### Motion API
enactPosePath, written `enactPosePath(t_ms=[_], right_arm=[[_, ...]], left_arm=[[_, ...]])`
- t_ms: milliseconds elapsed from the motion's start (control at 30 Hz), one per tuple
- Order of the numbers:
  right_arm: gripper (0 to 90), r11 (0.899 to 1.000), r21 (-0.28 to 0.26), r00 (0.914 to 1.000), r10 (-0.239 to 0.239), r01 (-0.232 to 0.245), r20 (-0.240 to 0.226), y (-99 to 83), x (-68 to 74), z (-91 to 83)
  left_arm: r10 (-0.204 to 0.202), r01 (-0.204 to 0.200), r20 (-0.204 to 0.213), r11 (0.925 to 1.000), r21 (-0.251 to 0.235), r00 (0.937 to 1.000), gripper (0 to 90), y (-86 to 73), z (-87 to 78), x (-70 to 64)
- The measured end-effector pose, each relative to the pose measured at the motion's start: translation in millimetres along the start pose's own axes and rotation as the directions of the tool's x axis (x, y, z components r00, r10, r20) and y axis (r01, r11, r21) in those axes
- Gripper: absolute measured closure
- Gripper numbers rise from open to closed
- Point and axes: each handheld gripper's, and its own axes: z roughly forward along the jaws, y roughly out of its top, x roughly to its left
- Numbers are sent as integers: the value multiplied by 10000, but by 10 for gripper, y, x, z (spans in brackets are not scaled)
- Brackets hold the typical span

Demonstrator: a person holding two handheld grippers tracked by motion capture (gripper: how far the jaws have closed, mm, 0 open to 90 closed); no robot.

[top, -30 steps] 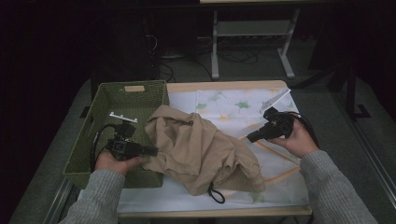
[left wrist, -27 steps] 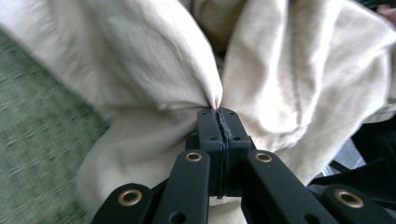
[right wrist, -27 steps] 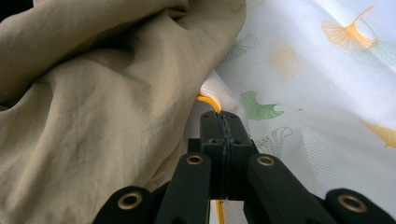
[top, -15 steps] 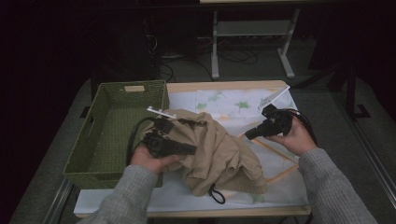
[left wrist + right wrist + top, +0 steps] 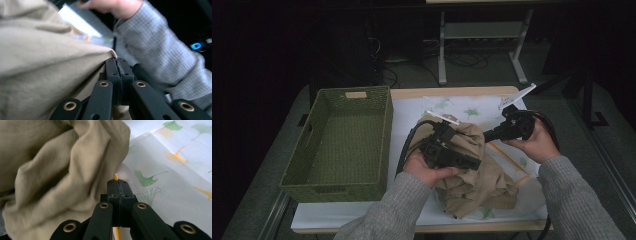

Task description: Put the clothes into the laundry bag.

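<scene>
A crumpled tan cloth [image 5: 472,180] lies on the leaf-print table cover [image 5: 472,107], right of centre. My left gripper [image 5: 476,162] lies over the cloth's middle, shut on an edge of it. In the left gripper view the cloth [image 5: 50,62] runs into the closed jaw tips of that gripper [image 5: 117,60]. My right gripper [image 5: 488,135] is at the cloth's upper right edge, jaws closed. In the right gripper view a fold of the cloth [image 5: 62,170] meets the tip of this gripper [image 5: 118,182], and a thin orange line on the cover runs under the jaws.
An empty green woven basket [image 5: 299,160] stands on the left half of the table. The white cover with green and orange leaves [image 5: 175,170] stretches to the right of the cloth. A grey-sleeved arm [image 5: 162,50] crosses behind the left gripper. Dark floor and a desk frame lie beyond.
My left gripper has travelled from the basket's right edge to the right, drawing the cloth's edge over its middle and bunching it. The right gripper has stayed put.
</scene>
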Motion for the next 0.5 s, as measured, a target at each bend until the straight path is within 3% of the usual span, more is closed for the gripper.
enactPosePath(t_ms=[100,133,367,500], right_arm=[[894,10000,-95,10000,29,-29,9,-7,0,-56],[894,9999,-108,10000,48,-48,-3,-10,0,-61],[894,9999,62,9999,82,-82,-150,-78,-16,31],[894,9995,274,9997,139,-133,-203,-111,-21,95]], left_arm=[[95,-95,-11,10000,-30,10000,896,37,35,-34],[139,-138,-83,9998,160,9999,895,24,88,-12],[-569,590,-278,9946,850,9980,887,-283,545,325],[-687,723,-468,9941,809,9965,870,-367,552,375]])
